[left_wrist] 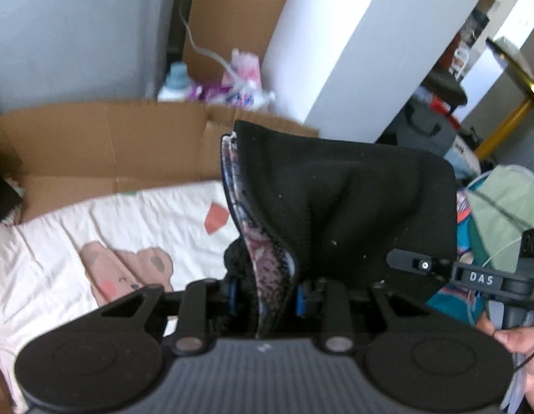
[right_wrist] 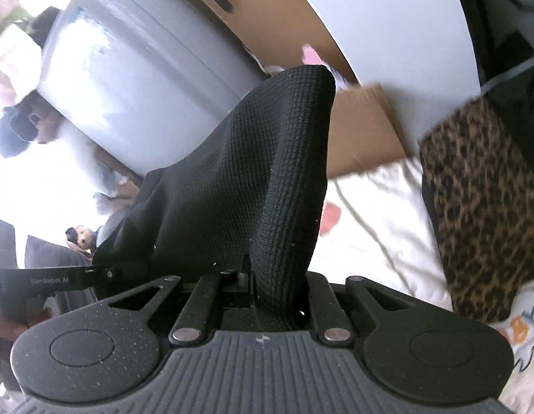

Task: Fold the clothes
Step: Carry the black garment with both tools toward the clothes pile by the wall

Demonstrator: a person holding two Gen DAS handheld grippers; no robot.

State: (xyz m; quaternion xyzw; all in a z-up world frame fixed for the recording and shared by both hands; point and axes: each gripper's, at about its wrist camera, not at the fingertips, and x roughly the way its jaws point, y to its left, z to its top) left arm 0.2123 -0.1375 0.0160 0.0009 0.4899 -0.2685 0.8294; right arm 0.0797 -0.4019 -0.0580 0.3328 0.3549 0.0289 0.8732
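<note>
left claw point(left_wrist: 267, 296), right claw point(right_wrist: 267, 289): gripping black garment point(left_wrist: 353, 200) | cardboard box point(left_wrist: 104, 145) behind | leopard-print cloth point(right_wrist: 481, 207) beside

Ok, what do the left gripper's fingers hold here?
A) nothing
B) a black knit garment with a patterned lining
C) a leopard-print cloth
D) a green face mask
B: in the left wrist view the black knit garment with a patterned lining rises out of the left gripper, clamped between its fingers.
</note>
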